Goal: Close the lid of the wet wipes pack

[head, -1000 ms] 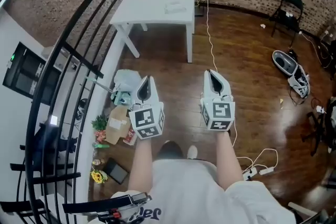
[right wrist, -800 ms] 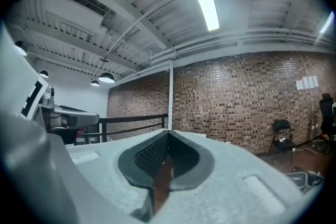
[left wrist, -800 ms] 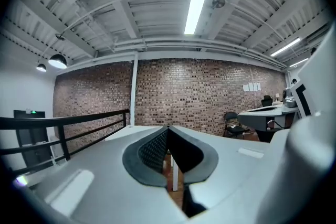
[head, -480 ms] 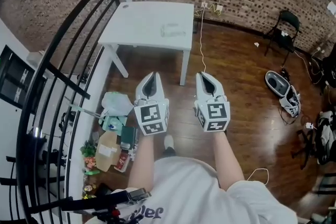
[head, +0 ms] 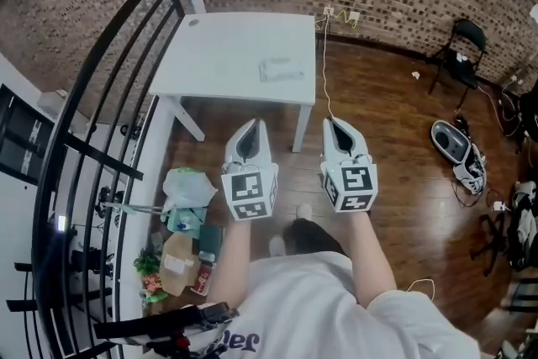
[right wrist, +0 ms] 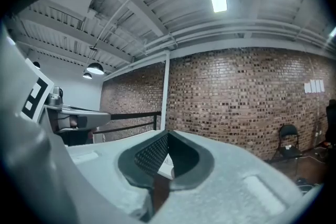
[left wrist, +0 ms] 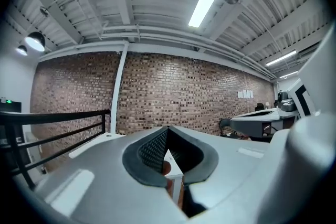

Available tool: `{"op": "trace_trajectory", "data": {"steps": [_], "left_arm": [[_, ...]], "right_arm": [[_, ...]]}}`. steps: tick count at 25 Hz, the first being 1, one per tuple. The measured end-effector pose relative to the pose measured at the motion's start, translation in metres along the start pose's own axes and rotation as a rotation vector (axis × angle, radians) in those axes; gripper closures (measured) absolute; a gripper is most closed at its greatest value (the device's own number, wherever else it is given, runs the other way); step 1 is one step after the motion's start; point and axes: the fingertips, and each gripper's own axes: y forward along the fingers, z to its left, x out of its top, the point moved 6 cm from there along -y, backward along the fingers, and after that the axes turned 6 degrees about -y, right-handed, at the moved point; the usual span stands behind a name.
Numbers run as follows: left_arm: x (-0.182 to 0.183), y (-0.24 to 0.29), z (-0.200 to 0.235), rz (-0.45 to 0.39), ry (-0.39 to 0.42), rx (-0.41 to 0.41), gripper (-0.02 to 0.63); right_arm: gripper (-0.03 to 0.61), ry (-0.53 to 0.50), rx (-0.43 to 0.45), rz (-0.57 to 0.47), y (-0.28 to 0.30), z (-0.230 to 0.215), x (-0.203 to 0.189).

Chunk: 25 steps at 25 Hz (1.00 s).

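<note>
Clenched on nothing, the left tool (head: pixel 251 125) and right tool (head: pixel 337 123) have drawn nearer the surface (head: pixel 220 55), the pack (head: pixel 280 70) not yet within reach.

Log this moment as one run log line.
stage: before contact | left gripper: jaws together, empty | right gripper: jaws together, empty | wipes pack: on white table, untouched | lid: too small to tell

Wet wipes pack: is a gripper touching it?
No, the pack lies on the white table, left gripper and right gripper both short of it.
</note>
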Motion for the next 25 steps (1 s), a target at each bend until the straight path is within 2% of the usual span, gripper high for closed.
{"op": "trace_trajectory", "data": {"steps": [7,12,15,19,25], "left_arm": [[-0.008,0.128,0.037,0.027,0.005,0.053,0.598],[0.024,0.234,0.056,0.01,0.023,0.062,0.598],[0.032,0.282,0.07,0.007,0.018,0.096,0.598],[0.013,0.327,0.079,0.06,0.03,0.139,0.598],[-0.025,0.37,0.089,0.152,0.029,0.128,0.598]], "right_arm": [[0.589,0.004,0.099,-0.004,0.139,-0.044,-0.014],[0.589,0.026,0.165,-0.013,0.251,-0.1,0.006],[0.588,0.027,0.212,-0.004,0.304,-0.123,0.012],[0.588,0.084,0.256,0.05,0.351,-0.14,-0.012],[0.588,0.112,0.322,0.164,0.397,-0.136,-0.058]]}}
